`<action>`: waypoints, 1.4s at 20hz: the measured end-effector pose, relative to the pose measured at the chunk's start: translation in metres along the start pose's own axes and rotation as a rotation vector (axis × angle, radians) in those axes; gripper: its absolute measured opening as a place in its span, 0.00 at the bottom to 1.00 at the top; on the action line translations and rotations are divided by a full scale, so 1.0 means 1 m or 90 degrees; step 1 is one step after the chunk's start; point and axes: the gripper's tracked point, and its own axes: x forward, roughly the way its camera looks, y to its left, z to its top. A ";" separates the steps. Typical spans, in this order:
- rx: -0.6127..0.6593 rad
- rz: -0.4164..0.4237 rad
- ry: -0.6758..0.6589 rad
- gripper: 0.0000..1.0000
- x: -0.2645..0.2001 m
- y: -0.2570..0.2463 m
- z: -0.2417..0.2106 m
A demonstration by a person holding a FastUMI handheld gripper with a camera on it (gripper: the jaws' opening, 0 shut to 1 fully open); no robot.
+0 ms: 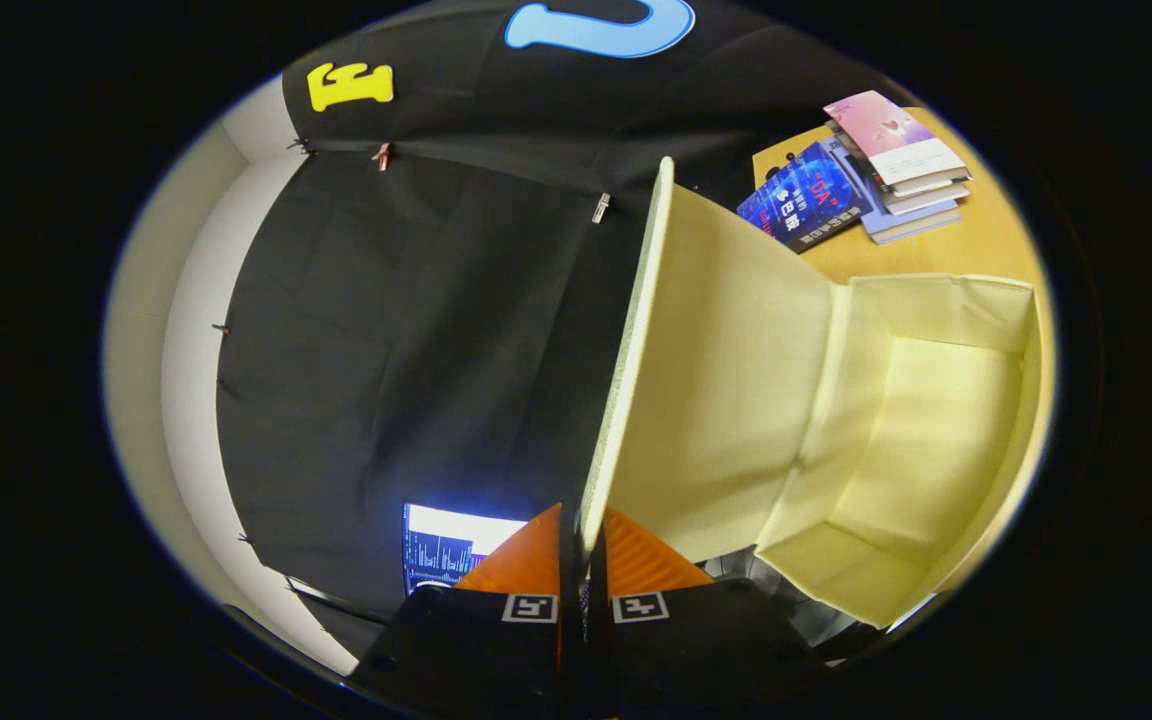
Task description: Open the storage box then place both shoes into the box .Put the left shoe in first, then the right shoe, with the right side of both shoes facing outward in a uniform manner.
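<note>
The storage box (896, 440) lies open with nothing inside; the tool (583, 545) is clenched on its raised lid (726, 380), both fingers (526, 560) pressing its edge.

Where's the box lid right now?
In the gripper view, the pale yellow fabric lid stands raised, its edge pinched between the hand-held gripper fingers, hinged to the open pale yellow storage box on the right.

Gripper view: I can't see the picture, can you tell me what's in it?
The gripper is shut on the lid of a pale yellow storage box, holding it swung open. The box sits on a wooden table, and a stack of books lies beyond it.
</note>
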 end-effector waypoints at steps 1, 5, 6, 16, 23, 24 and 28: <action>-0.006 -0.005 0.009 0.05 0.013 0.003 -0.002; -0.013 -0.031 0.025 0.05 0.068 0.003 -0.005; -0.016 -0.036 0.027 0.07 0.080 0.000 -0.004; -0.147 -0.183 -0.075 0.98 0.015 -0.070 0.022; -0.208 -0.416 -0.242 0.98 -0.157 -0.167 0.039; -0.207 -0.452 -0.262 0.98 -0.180 -0.182 0.035; -0.207 -0.595 -0.278 0.98 -0.260 -0.261 0.000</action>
